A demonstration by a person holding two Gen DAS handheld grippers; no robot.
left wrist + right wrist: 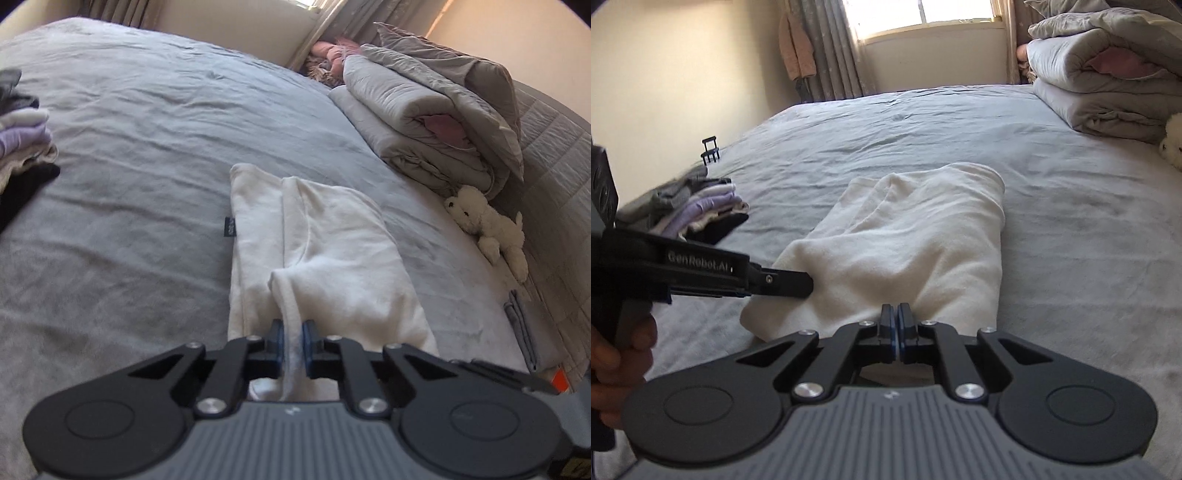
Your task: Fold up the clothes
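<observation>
Clearly two grippers pinch one cream garment point(325, 240) on the grey bed point(129, 184): left gripper point(293, 334) clamps a raised fold, right gripper point(898, 321) clamps its near edge; one clothes pile point(701, 206) lies far left, one white plush toy point(487, 225) right

Home bedroom: bed point(923, 122), curtained window point(923, 14)

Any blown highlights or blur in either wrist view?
Right wrist: the window is blown out white, and the stack of folded clothes at left is smeared. Left wrist: fisheye bends the bed, corners are vignetted dark, and the white garment stays sharp.
</observation>
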